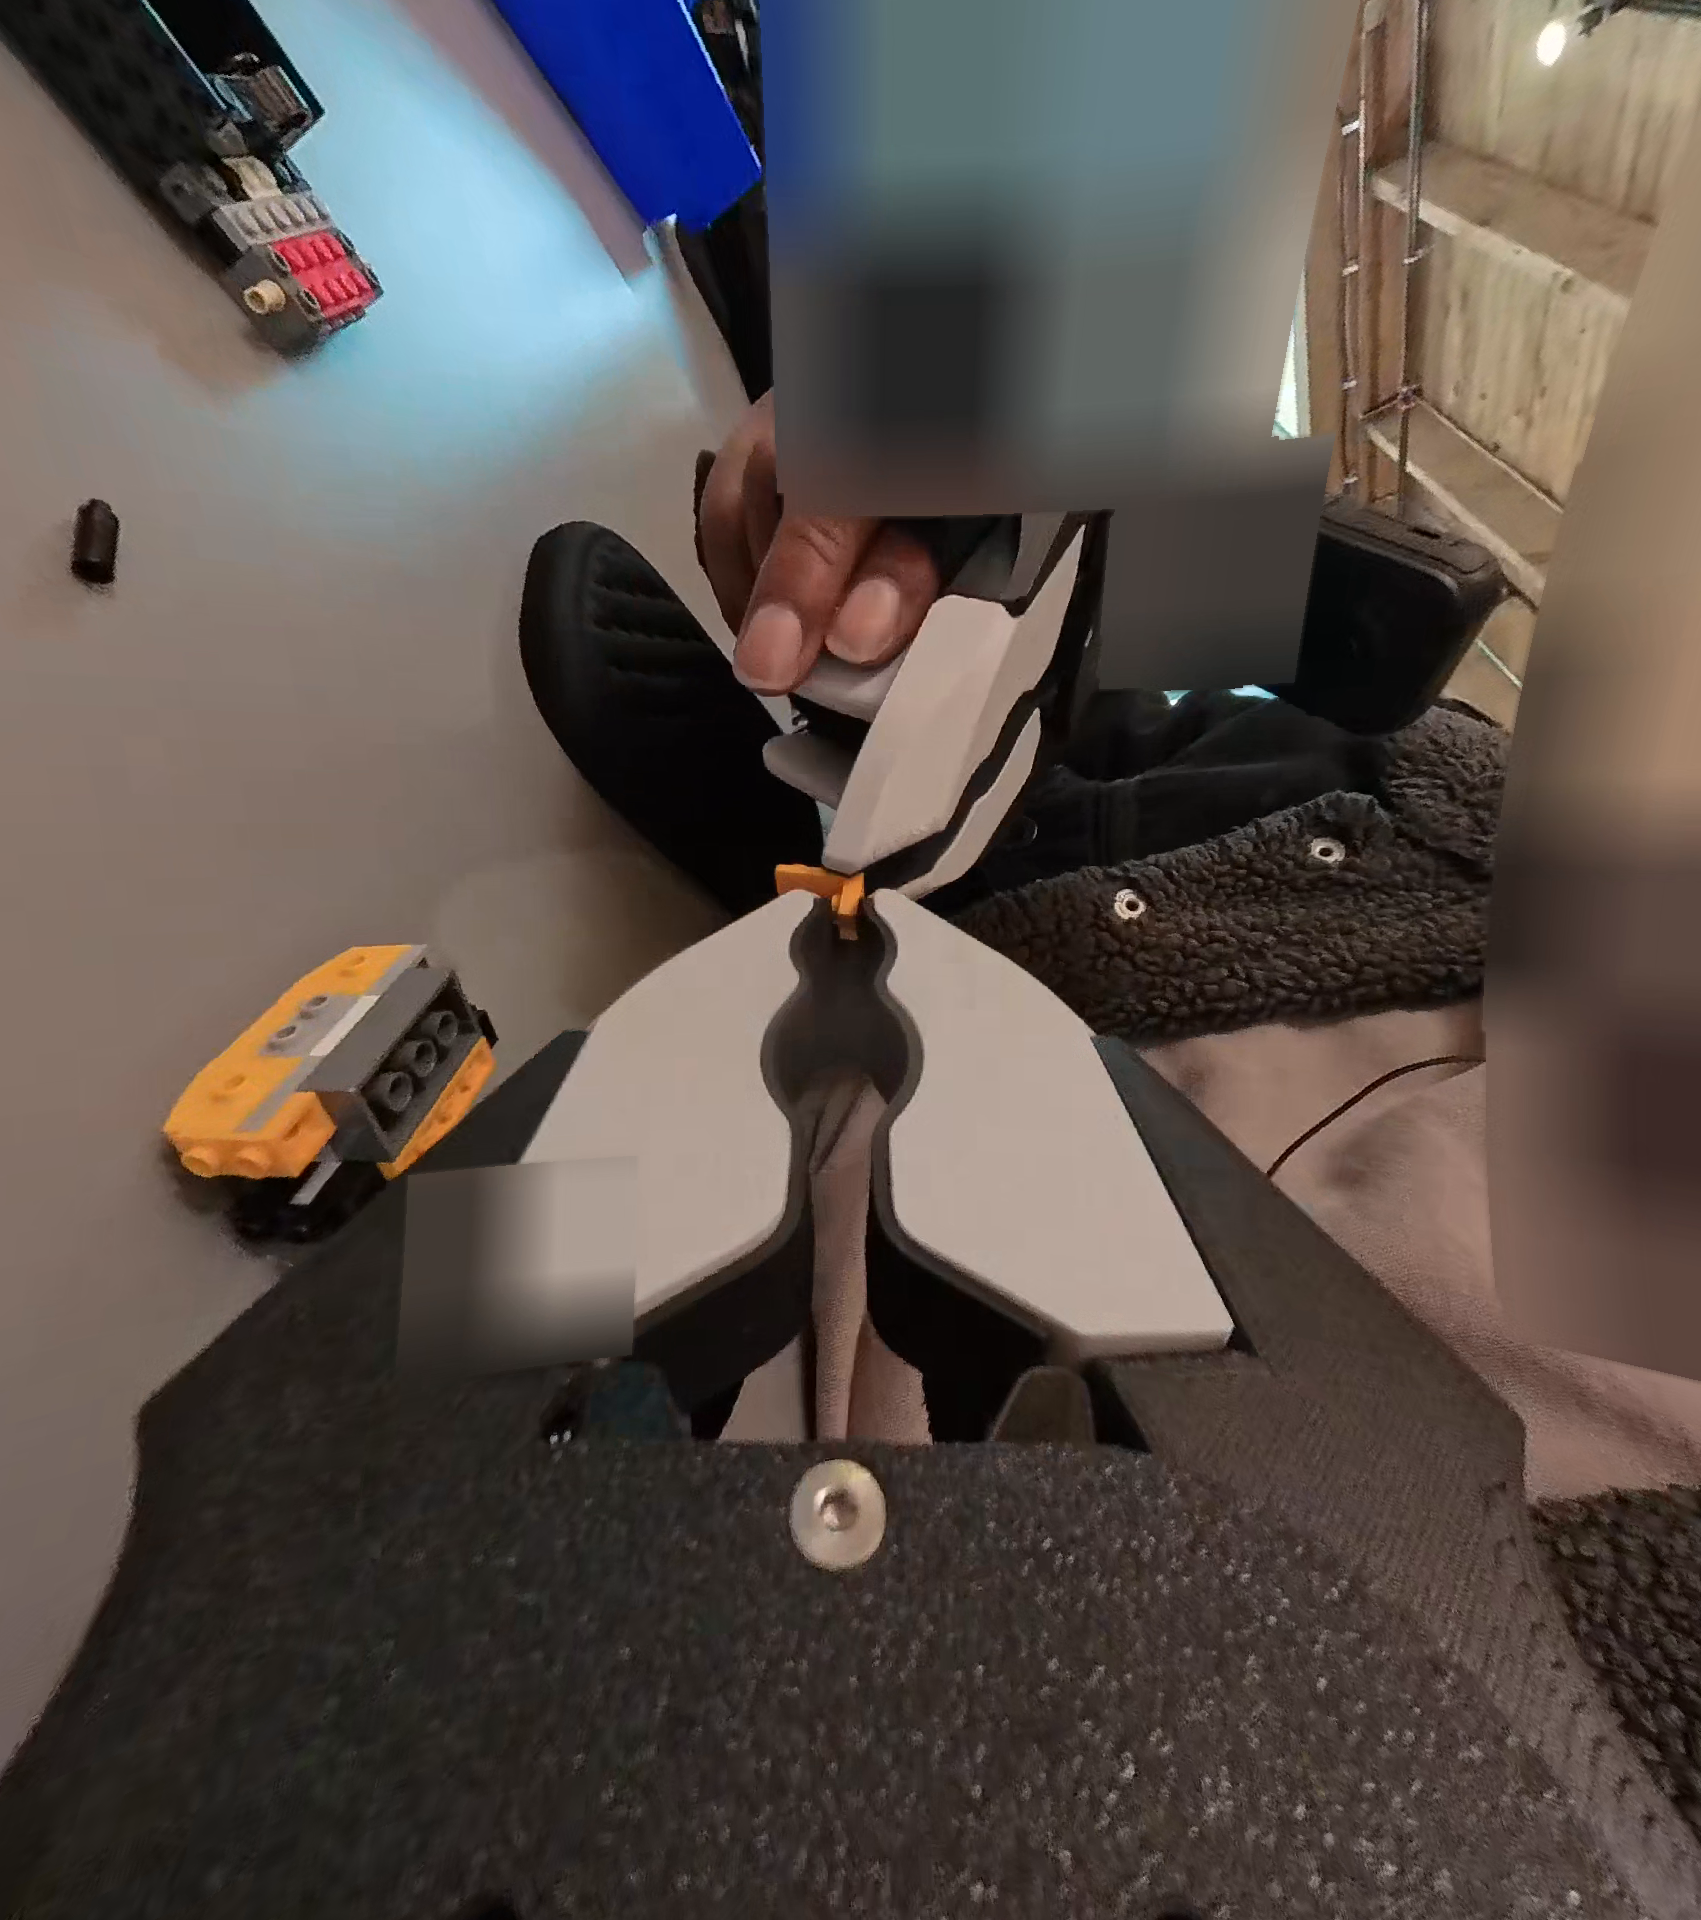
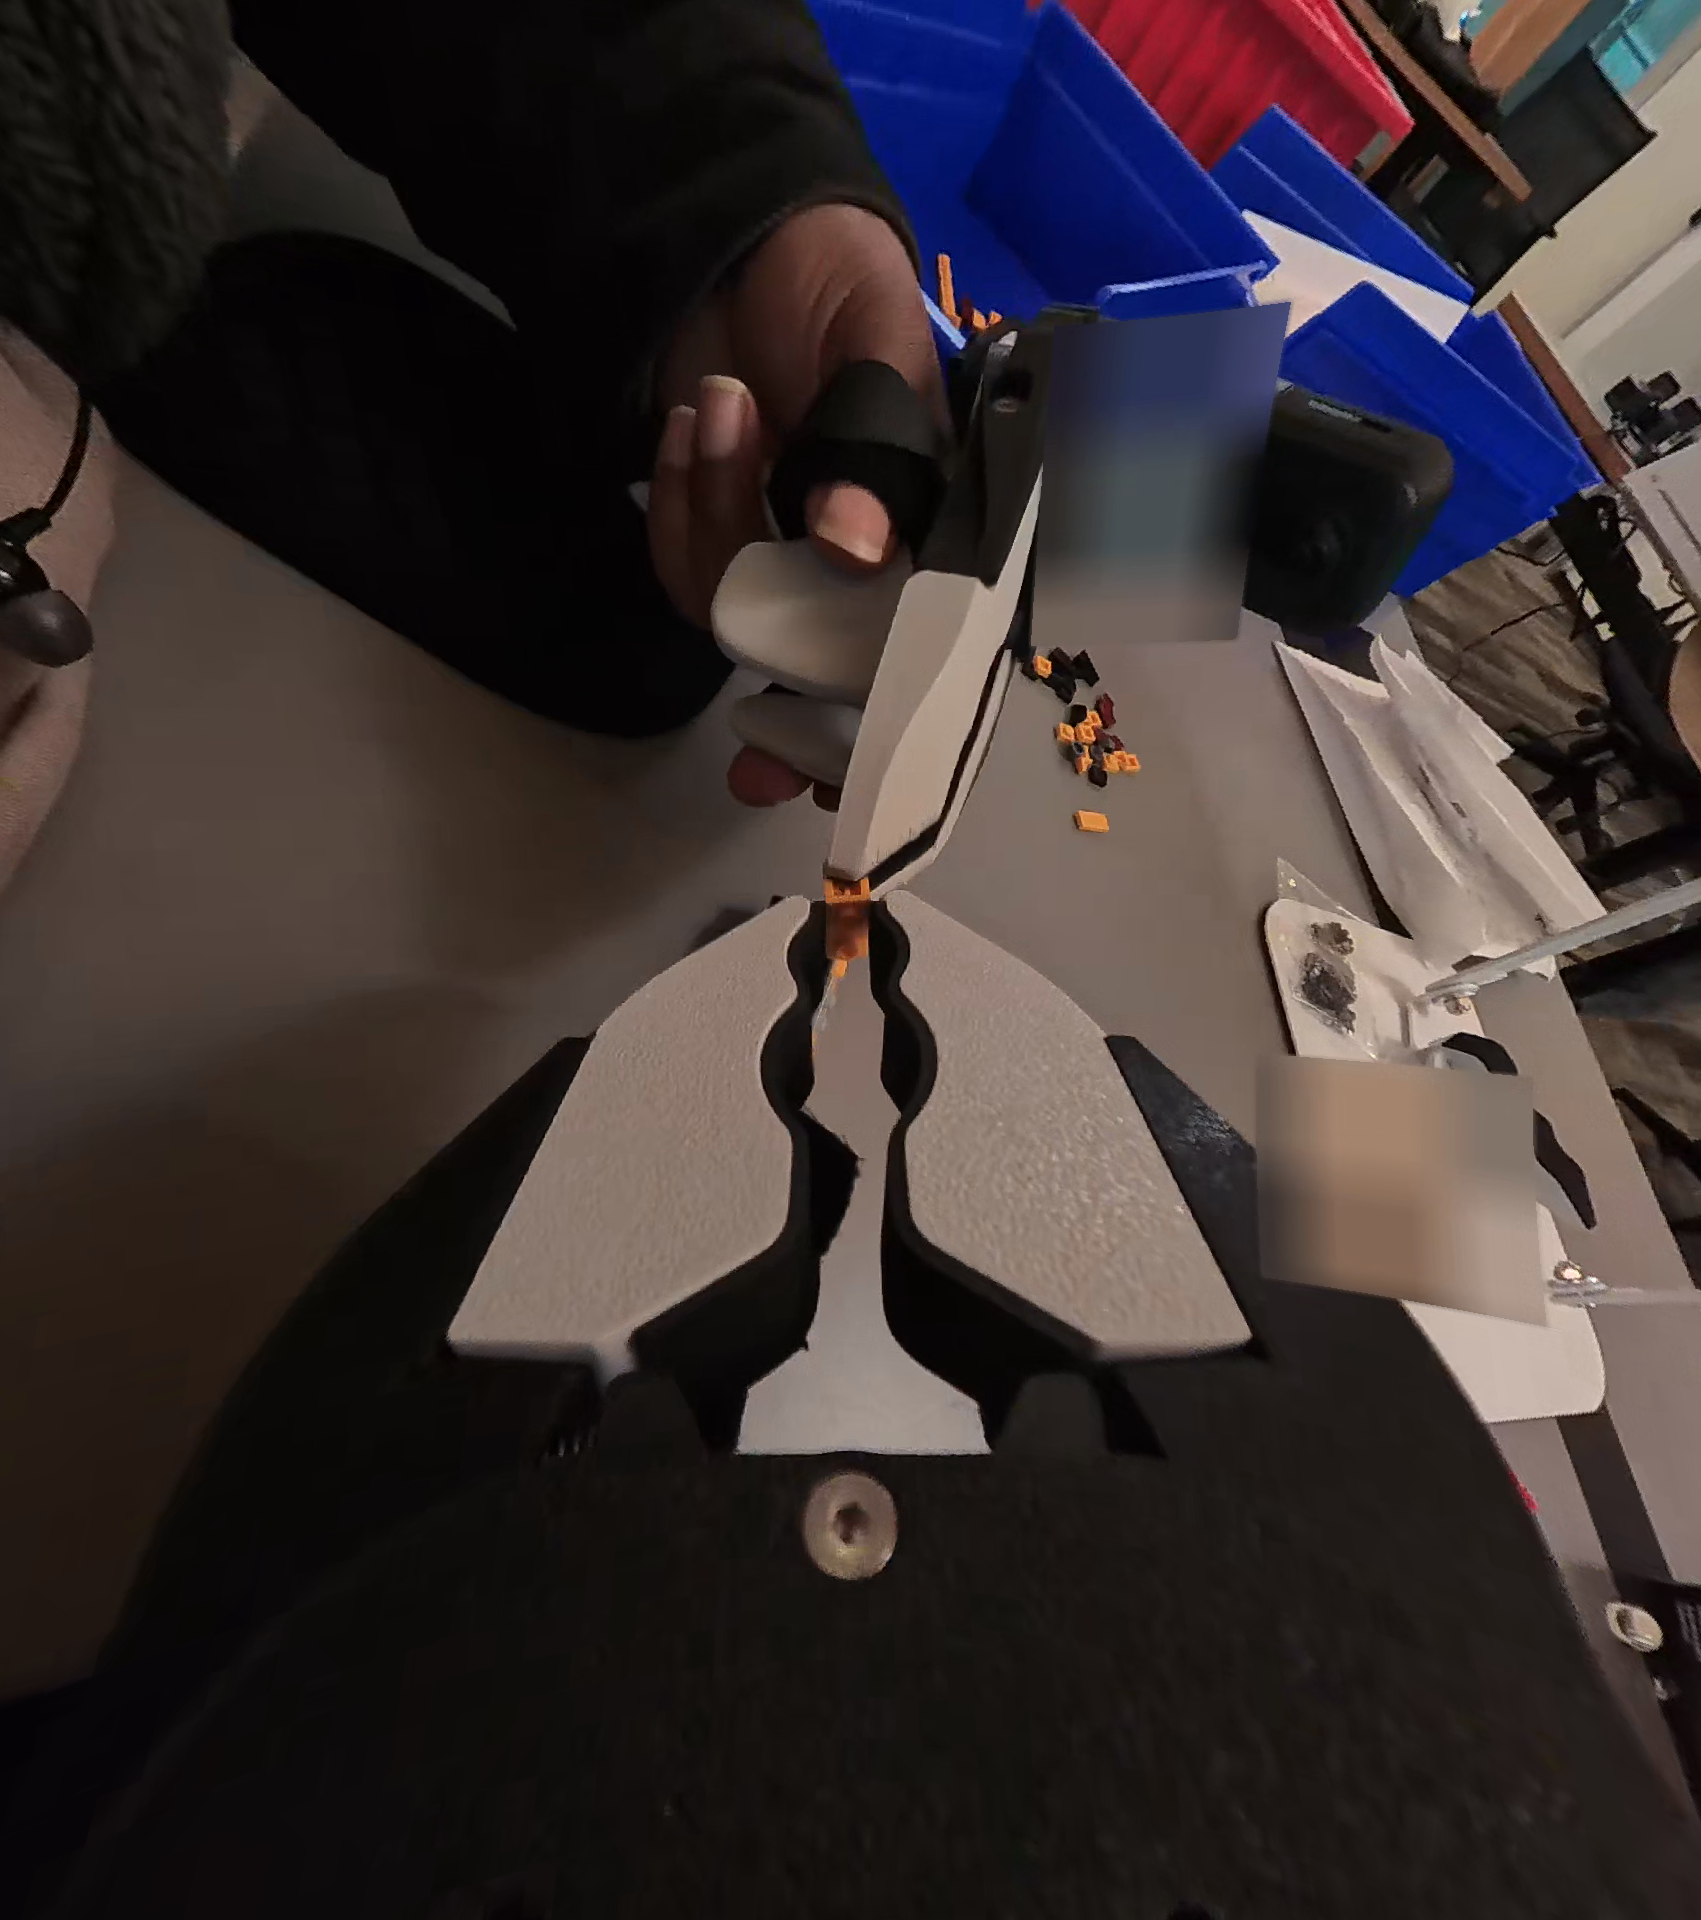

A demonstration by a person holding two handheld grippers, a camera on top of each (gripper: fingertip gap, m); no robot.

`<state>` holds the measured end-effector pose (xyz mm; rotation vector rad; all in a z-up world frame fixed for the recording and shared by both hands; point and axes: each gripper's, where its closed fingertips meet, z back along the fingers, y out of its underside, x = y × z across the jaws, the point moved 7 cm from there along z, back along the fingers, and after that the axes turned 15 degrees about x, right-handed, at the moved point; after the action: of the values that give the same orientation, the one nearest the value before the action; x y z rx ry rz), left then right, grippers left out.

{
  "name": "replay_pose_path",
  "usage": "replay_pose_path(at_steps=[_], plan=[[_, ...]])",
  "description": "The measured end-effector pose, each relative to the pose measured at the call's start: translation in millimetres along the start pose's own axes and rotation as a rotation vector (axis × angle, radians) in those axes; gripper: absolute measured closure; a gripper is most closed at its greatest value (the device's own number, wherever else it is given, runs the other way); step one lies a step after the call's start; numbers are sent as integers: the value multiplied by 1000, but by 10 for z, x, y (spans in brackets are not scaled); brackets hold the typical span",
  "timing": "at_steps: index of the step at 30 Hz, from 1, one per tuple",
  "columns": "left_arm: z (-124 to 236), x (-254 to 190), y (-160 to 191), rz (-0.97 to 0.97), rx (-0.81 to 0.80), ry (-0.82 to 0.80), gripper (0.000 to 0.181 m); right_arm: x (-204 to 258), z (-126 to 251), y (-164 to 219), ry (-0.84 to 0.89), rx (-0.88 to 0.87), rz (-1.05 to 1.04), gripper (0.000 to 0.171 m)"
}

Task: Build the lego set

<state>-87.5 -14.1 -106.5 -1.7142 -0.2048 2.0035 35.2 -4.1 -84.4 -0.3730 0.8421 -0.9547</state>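
My left gripper (image 1: 844,906) is shut on a small orange lego piece (image 1: 844,902) at its tips. My right gripper (image 2: 846,914) is shut on another small orange piece (image 2: 846,935). The two grippers meet tip to tip in the air, and the orange pieces touch. In the left wrist view the right gripper (image 1: 872,868) comes in from above with its orange piece (image 1: 802,879). In the right wrist view the left gripper (image 2: 861,878) comes in from above. A partly built yellow and grey model (image 1: 337,1060) lies on the grey table to the left.
A black baseplate assembly with red bricks (image 1: 243,218) sits far left, and a small black piece (image 1: 95,538) lies alone. A pile of loose orange and dark pieces (image 2: 1095,738), a bag of small parts (image 2: 1324,966), paper sheets (image 2: 1428,790) and blue bins (image 2: 1137,187) are to the right. Only a small space, under 4 cm, lies between the two pairs of fingers.
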Motion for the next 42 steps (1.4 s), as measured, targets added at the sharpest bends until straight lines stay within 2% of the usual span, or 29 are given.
replay_pose_path(at_steps=[2, 4, 6, 9, 11, 13, 15, 17, 19, 30, 42], plan=[[17, 5, -9, -10, 0, -14, 177, -20, -17, 10, -18, -5, -37, 164], [61, 2, -15, -112, 5, -110, 174, -42, -49, 61, -52, -7, -121, 164], [154, 31, -8, -274, 30, -311, 162, -64, -114, 193, -60, 51, -206, 164], [191, 162, 86, -539, 190, -685, 140, -23, -213, 344, -95, 126, -300, 164], [72, 206, 166, -668, 294, -760, 126, 0, -273, 382, -98, 167, -319, 164], [-22, 294, 212, -774, 398, -855, 120, 11, -311, 388, -110, 182, -327, 164], [-71, 376, 226, -860, 476, -927, 118, 16, -333, 391, -123, 191, -333, 164], [-84, 435, 213, -888, 509, -962, 127, 24, -346, 400, -134, 197, -338, 164], [-87, 437, 210, -899, 518, -950, 151, 27, -355, 413, -138, 199, -341, 164], [-48, 331, 149, -817, 347, -781, 153, 10, -391, 410, -209, 157, -370, 164], [53, 151, 71, -840, 107, -654, 153, -202, -192, 237, -240, 120, -383, 163]])
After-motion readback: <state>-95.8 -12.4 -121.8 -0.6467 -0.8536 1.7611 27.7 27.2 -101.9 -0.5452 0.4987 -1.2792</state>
